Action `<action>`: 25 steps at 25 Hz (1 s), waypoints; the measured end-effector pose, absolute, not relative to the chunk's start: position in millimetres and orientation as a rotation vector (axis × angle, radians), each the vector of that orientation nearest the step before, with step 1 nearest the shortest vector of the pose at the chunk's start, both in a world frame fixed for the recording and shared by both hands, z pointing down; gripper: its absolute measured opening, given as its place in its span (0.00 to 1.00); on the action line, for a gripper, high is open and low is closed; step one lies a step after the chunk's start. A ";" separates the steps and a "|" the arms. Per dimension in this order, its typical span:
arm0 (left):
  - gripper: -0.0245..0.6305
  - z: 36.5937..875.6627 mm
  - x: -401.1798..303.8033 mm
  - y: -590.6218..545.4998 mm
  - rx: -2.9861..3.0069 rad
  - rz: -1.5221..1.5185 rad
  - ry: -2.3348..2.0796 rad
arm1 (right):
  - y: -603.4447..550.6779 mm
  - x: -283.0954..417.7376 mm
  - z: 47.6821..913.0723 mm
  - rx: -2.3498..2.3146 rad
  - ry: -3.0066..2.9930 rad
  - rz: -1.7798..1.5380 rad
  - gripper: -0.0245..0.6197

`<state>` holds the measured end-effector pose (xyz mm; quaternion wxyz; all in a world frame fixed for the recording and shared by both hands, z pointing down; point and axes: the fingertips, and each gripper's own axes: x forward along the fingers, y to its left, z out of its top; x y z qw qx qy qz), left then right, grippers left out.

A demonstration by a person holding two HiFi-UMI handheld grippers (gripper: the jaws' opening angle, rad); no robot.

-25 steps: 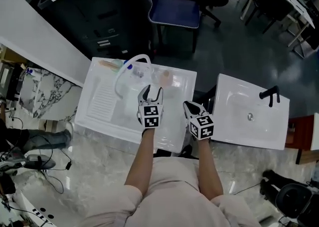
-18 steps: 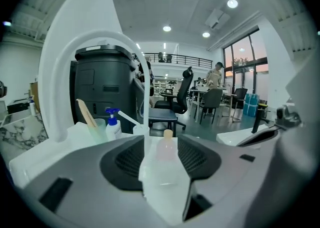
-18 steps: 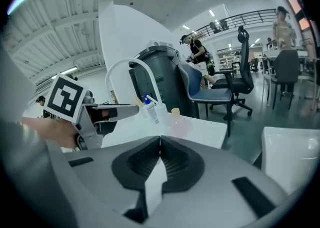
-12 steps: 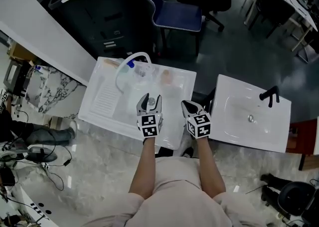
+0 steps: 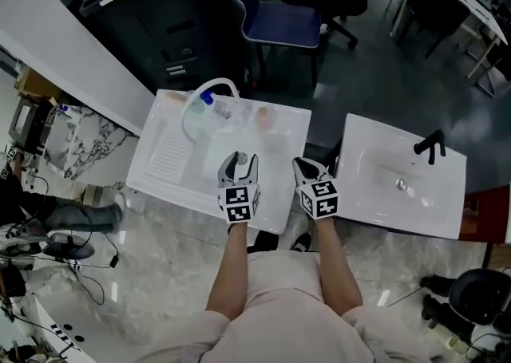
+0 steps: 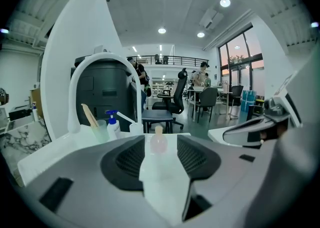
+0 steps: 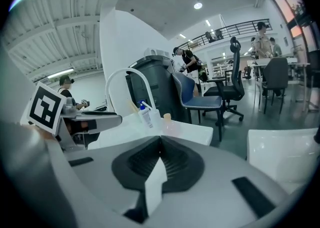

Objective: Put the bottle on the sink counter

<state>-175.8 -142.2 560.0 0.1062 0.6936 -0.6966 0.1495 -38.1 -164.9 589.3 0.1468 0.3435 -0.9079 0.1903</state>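
A small pink bottle [image 5: 264, 118] with a peach cap stands upright at the back of the white sink counter [image 5: 164, 163]. In the left gripper view the bottle [image 6: 158, 142] shows through the gap between the jaws, some way ahead. My left gripper [image 5: 240, 160] is open and empty over the basin, short of the bottle. My right gripper [image 5: 302, 166] is shut on nothing near the counter's right end. In the right gripper view the bottle [image 7: 168, 122] stands ahead and slightly right.
A white arched faucet [image 5: 209, 90], a blue-topped pump bottle [image 5: 206, 100] and a cup with a stick [image 6: 99, 128] stand at the counter's back left. A second white sink [image 5: 375, 194] with a black faucet [image 5: 431, 148] is to the right. Office chairs stand beyond.
Both grippers have drawn back a little toward the counter's near edge. The bottle has stayed where it stands.
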 end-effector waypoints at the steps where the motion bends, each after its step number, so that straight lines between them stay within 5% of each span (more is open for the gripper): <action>1: 0.34 559.8 -176.2 -139.5 2.038 0.437 -2.052 | -164.5 -37.9 589.0 0.990 -2.613 0.554 0.05; 17: 0.05 563.6 -189.5 -119.6 1.983 0.386 -2.056 | -162.0 -49.7 594.3 0.911 -2.612 0.598 0.05; 25: 0.05 558.6 -199.2 -118.0 1.973 0.368 -2.045 | -166.3 -67.7 585.7 0.872 -2.644 0.602 0.05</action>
